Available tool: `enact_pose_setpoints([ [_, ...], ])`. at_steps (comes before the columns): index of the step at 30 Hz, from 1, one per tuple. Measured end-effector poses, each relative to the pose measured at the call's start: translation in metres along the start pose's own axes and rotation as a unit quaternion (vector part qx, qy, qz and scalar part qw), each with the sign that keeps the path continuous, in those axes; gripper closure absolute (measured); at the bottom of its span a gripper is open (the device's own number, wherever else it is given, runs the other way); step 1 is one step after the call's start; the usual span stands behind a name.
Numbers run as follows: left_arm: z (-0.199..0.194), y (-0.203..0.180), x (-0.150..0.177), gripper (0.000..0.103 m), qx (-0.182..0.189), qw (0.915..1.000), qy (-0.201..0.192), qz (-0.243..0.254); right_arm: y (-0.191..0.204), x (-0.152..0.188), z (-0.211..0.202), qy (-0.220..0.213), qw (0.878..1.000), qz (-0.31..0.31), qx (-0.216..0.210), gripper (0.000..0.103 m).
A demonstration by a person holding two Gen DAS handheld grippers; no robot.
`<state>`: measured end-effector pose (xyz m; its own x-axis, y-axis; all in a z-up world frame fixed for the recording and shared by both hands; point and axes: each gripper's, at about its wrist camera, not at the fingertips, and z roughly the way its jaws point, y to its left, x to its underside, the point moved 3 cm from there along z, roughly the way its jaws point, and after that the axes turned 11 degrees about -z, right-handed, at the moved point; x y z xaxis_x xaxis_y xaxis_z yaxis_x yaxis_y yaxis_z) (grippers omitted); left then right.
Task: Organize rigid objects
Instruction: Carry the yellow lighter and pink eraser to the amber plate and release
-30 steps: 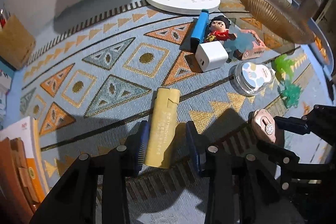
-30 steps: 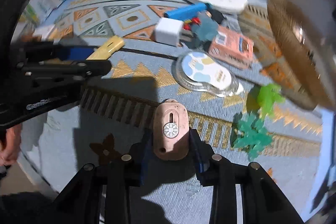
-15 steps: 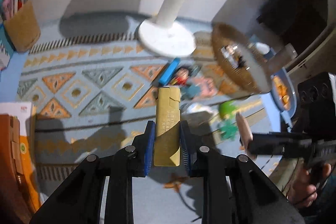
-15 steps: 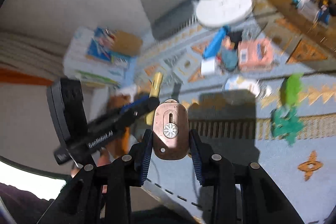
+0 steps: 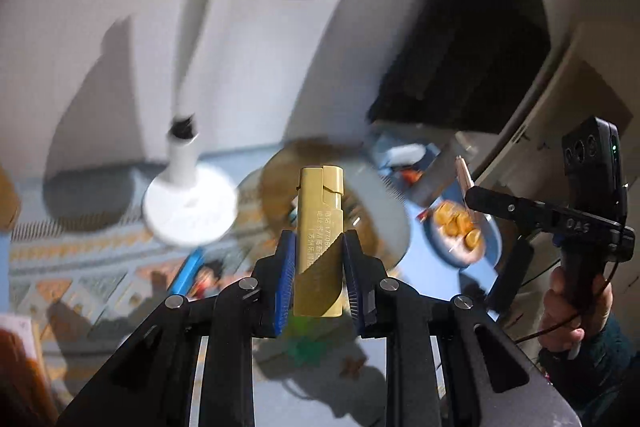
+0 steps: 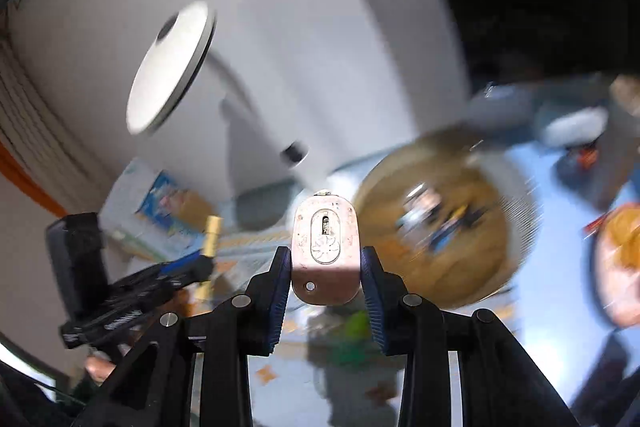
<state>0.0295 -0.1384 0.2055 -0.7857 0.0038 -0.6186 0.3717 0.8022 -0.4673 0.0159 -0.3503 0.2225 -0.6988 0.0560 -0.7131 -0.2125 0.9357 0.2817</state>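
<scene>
My left gripper (image 5: 318,247) is shut on a yellow-gold rectangular case (image 5: 320,227), held upright high above the patterned cloth. Behind it lies the round woven basket (image 5: 280,187), blurred. My right gripper (image 6: 325,259) is shut on a small pink device with a white flower dial (image 6: 325,243), also lifted in the air. The woven basket (image 6: 472,255) with several small items inside lies to its right. In the left wrist view the right gripper (image 5: 472,195) shows at the right with the pink device (image 5: 464,175) edge-on. In the right wrist view the left gripper (image 6: 204,263) holds the yellow case (image 6: 211,235).
A white lamp with round base (image 5: 190,207) and stem stands at the back left. A blue plate of orange snacks (image 5: 460,231) sits right of the basket. A blue stick (image 5: 192,267) and a doll figure stay on the cloth. Green toys (image 6: 348,339) lie below. Books (image 6: 160,203) stand at the left.
Both grippers have risen well above the cloth with their objects and tilted up; the basket has come to the middle of both views, and the scene is blurred with motion.
</scene>
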Motion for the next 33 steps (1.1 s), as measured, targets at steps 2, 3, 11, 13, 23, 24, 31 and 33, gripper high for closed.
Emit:
enact_pose_setpoints([
  [2, 0.004, -0.017, -0.009, 0.082, 0.009, 0.9999, -0.009, 0.008, -0.014, -0.008, -0.014, -0.011, 1.0, -0.008, 0.018, 0.069],
  [3, 0.006, -0.027, -0.015, 0.082, 0.015, 0.9997, -0.014, 0.011, -0.02, -0.012, -0.021, -0.017, 0.999, -0.013, 0.025, 0.069],
  [11, 0.016, -0.078, -0.033, 0.082, 0.034, 0.9982, -0.033, 0.036, -0.048, -0.03, -0.046, -0.039, 0.998, -0.036, 0.045, 0.069],
  [13, 0.026, -0.084, -0.033, 0.082, 0.024, 0.9982, -0.03, 0.045, -0.055, -0.03, -0.041, -0.03, 0.997, -0.043, 0.053, 0.069],
  [23, 0.126, -0.059, 0.0, 0.082, -0.059, 0.9961, 0.066, 0.01, -0.093, 0.003, 0.038, 0.103, 0.992, -0.021, 0.076, 0.069],
  [24, 0.133, -0.056, 0.004, 0.082, -0.061, 0.9952, 0.077, 0.004, -0.095, 0.007, 0.046, 0.116, 0.99, -0.02, 0.076, 0.069],
  [31, 0.177, -0.04, 0.034, 0.082, -0.086, 0.9854, 0.145, -0.022, -0.108, 0.04, 0.099, 0.22, 0.972, -0.024, 0.076, 0.069],
  [33, 0.185, -0.038, 0.04, 0.082, -0.09, 0.9829, 0.158, -0.025, -0.109, 0.046, 0.107, 0.24, 0.968, -0.026, 0.074, 0.069],
])
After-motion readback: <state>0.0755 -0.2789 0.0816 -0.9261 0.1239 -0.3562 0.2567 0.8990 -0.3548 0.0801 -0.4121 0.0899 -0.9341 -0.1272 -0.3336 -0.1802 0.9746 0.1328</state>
